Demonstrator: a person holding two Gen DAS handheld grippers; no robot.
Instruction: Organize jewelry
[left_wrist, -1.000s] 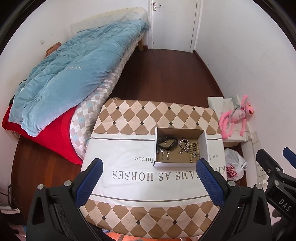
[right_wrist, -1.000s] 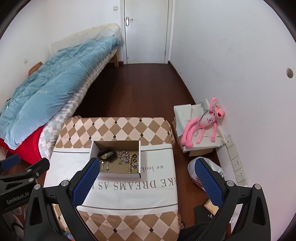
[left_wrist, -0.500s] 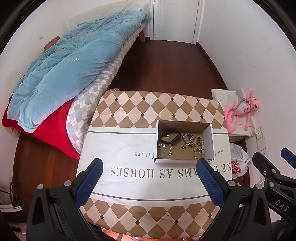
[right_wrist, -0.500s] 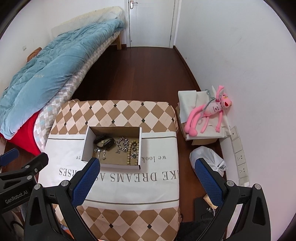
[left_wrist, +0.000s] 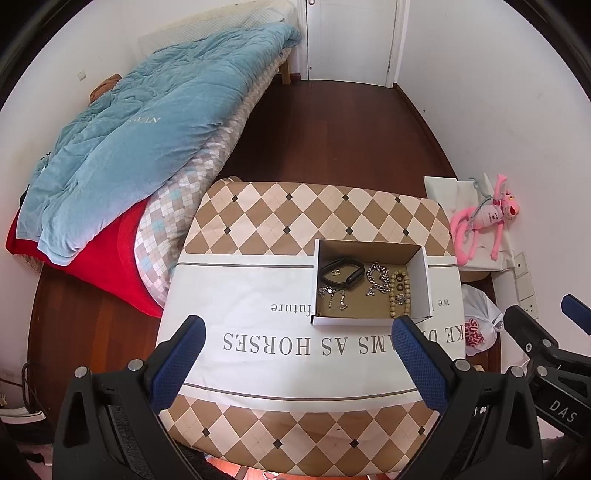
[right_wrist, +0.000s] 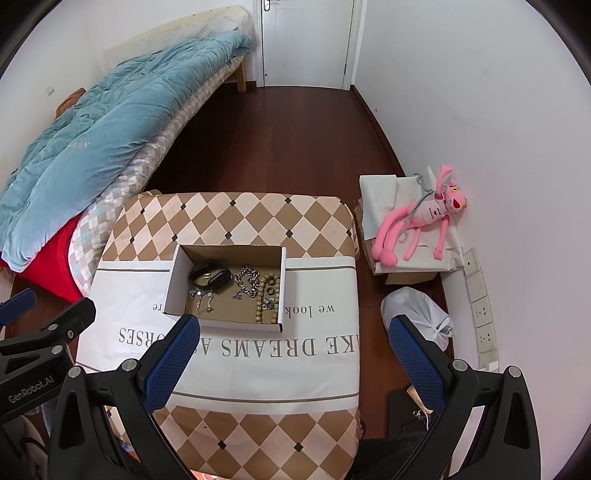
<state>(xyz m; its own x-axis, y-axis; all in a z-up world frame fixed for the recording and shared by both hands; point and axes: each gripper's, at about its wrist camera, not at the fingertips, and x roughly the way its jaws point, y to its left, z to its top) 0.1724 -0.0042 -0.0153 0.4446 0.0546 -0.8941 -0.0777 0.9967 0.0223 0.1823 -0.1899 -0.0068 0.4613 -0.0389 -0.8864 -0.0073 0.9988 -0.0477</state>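
Blue quilt (left_wrist: 147, 147) heaped on the bed, pink plush panther (right_wrist: 417, 225) slumped against the wall, white plastic bag (right_wrist: 417, 314) on the floor (knotted shut).

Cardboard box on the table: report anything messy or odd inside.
In the cardboard box, the black band, silver chain, wooden bead strand and small silver pieces lie loose and jumbled together, unsorted. Nothing has spilled onto the tablecloth.

Two high, downward wrist views, side by side, sharing the box (left_wrist: 371, 284) (right_wrist: 225, 286).

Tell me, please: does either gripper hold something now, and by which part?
Nothing is held. The left gripper and right gripper are both open above the table, jewelry in the box.
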